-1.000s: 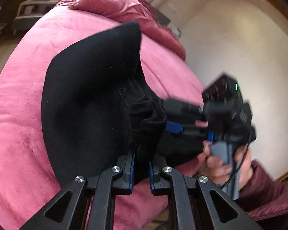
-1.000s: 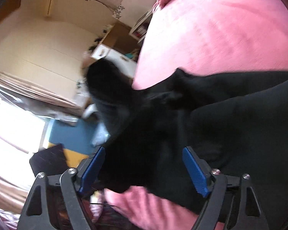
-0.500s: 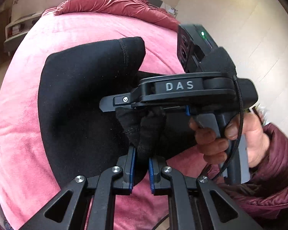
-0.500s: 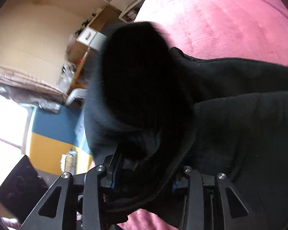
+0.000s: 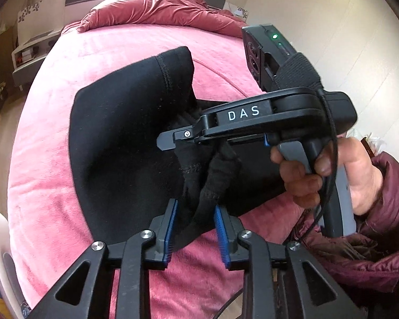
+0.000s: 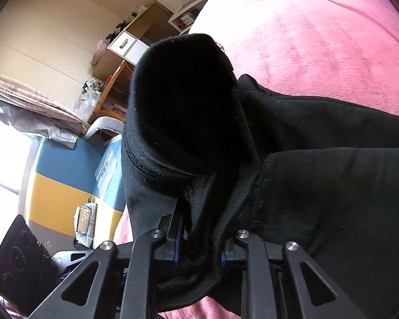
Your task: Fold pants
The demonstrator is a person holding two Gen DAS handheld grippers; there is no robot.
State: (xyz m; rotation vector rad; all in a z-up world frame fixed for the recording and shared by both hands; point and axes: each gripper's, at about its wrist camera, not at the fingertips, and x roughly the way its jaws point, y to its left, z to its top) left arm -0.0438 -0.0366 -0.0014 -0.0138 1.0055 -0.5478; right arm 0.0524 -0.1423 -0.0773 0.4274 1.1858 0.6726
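On plush pink bedspread [image 5: 74,85], soft black pants [image 5: 125,138], bunched fold between closing right gripper [image 6: 199,242]

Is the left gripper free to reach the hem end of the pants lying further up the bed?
Probably not yet. The left gripper is opening, but bunched fabric of the pants sits between its pads, and the right gripper crosses the path to the hem.

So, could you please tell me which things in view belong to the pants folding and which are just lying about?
Part of the job:
black pants
left gripper, jaws opening, bunched fabric between them
right gripper, closing on the fabric
pink bed

Just lying about:
rumpled red duvet
white drawer unit
blue-and-yellow mat
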